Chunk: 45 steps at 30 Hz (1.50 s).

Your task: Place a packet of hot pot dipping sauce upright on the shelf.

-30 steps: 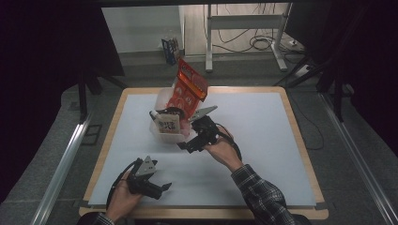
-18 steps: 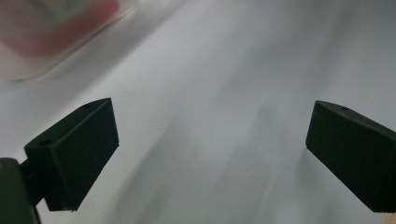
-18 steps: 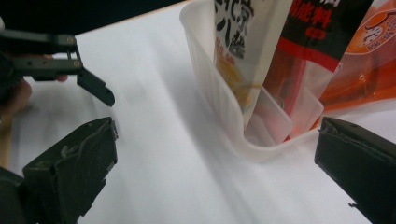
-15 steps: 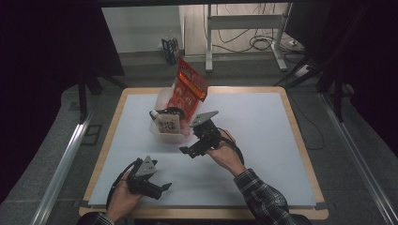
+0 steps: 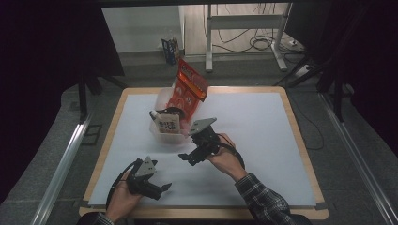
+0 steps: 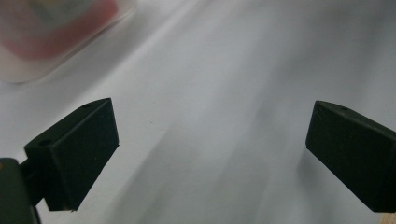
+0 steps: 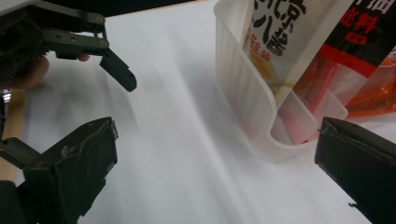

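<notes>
Jaws of the right gripper (image 5: 187, 157) were held spread and empty, just beside the clear plastic bin (image 5: 162, 134) of red packets (image 5: 189, 86) on the white table (image 5: 263, 131). Left gripper (image 5: 162, 188) was likewise spread, well apart, near the front edge.

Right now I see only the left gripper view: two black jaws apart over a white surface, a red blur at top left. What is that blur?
Observer: A translucent bin holding a red packet, per the high view.
Operator: Is the other tool near it?
Observer: Yes, the right tool hangs just in front of the bin, jaws apart and holding nothing.
Operator: Anything else in the bin?
Observer: A pale pouch with black print stands beside the red packet.
</notes>
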Available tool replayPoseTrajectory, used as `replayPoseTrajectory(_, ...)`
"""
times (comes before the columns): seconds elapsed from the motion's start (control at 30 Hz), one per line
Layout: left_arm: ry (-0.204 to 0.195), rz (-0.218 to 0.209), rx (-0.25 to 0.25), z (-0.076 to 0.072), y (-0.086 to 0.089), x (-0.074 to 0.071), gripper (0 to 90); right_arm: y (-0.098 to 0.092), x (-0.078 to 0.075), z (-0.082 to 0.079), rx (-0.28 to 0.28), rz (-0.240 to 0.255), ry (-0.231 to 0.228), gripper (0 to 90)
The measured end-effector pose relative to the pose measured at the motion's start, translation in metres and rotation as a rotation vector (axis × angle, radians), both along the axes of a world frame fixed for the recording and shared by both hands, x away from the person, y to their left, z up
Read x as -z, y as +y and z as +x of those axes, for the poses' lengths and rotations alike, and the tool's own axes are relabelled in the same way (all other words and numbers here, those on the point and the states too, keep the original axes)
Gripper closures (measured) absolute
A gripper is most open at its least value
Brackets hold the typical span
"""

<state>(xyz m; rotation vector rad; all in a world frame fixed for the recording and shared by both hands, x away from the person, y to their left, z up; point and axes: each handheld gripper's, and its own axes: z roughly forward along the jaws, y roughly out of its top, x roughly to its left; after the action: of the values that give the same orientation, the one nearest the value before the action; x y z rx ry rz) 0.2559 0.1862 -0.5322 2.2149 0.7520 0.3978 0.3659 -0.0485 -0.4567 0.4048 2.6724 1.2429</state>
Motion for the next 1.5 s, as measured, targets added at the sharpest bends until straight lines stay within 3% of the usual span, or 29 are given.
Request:
replayPoseTrajectory(0.5, -0.002, 0.001, 0.008, 0.000, -0.001, 0.000, 2.4, -0.008, 0.000, -0.009, 0.003, 0.011, 0.028, 0.0)
replayPoseTrajectory(1.5, -0.010, 0.006, 0.008, -0.001, 0.000, 0.000, 2.4, -0.028, 0.000, -0.018, 0.053, -0.003, 0.026, 0.0)
